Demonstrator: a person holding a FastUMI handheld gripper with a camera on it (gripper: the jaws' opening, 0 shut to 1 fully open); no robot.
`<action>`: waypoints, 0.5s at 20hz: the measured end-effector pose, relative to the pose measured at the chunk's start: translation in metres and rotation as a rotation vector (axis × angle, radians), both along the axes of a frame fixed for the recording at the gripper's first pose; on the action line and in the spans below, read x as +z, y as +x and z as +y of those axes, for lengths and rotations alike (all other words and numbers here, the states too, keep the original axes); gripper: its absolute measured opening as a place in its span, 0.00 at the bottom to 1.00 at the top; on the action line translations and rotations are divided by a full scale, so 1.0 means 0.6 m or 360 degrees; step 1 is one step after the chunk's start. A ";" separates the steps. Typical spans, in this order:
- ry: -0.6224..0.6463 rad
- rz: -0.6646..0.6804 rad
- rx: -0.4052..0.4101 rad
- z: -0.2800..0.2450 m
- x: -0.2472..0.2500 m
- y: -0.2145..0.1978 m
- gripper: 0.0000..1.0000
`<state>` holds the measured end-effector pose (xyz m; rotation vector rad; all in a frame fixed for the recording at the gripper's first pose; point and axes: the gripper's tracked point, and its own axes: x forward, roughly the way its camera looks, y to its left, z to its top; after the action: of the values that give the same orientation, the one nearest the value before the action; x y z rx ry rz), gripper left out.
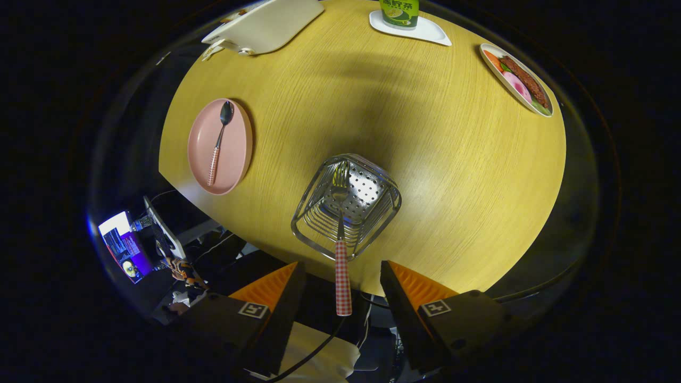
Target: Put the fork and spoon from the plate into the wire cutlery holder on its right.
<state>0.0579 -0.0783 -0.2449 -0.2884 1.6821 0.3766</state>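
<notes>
On the pink plate (pixel 199 159), well left of the wire cutlery holder (pixel 346 205), lies the spoon (pixel 219 142), bowl away and checked handle toward the near rim; I judge it light, stiff and slippery on its metal neck, so the patterned handle is the better place to take hold. The fork (pixel 340 234) stands tines-down in the holder, its handle rising free between the fingers of the claw (pixel 340 276), which gapes wide and grips nothing. Bare tabletop (pixel 425 159) lies between plate and holder, though the plate sits near the table's left edge.

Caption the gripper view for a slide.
Open gripper above the holder, fork standing in it; spoon still on the plate.
</notes>
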 end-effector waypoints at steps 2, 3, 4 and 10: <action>0.0045 -0.0082 -0.0038 0.000 0.021 0.009 1.00; 0.0062 -0.0130 -0.0053 -0.001 0.033 0.012 0.99; 0.0086 -0.0183 -0.0070 0.001 0.046 0.017 1.00; 0.0242 -0.0575 -0.0174 0.027 0.127 0.034 0.99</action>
<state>0.0784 -0.0619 -0.1687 -0.1404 1.3010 0.3459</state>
